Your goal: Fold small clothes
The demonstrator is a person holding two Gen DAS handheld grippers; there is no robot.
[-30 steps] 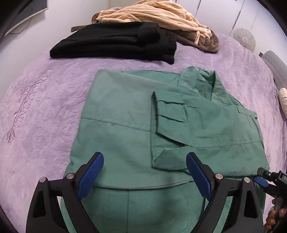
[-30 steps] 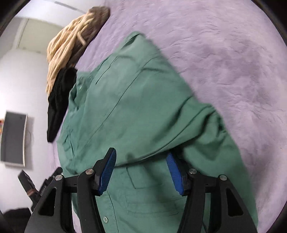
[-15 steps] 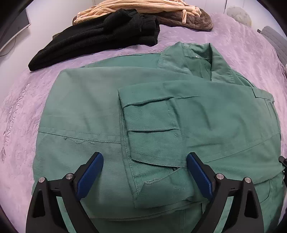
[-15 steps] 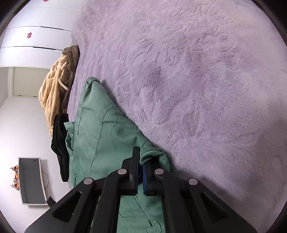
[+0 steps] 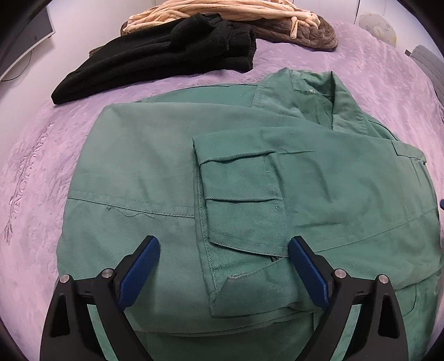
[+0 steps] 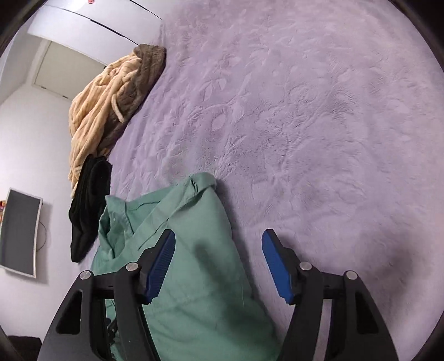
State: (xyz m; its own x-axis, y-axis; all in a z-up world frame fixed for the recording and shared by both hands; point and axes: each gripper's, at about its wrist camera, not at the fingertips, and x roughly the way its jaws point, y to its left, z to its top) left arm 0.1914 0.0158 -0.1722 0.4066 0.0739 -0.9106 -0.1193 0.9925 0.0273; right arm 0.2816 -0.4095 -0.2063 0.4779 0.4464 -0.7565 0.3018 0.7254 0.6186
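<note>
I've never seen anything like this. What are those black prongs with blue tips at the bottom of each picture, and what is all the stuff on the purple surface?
There is no robot here: a person holds a two-finger gripper in each hand, and a wide-angle camera on each looks forward along its fingers. One picture comes from the left gripper, the other from the right gripper. The blue tips are the gripping pads.

Both grippers are open and hold nothing. Both are over a green shirt that lies partly folded on a purple blanket, with a sleeve laid across its body and the collar at the far end. Beyond it lie a folded black garment and a heap of cream and brown fabric. A dark screen hangs on the wall.
</note>
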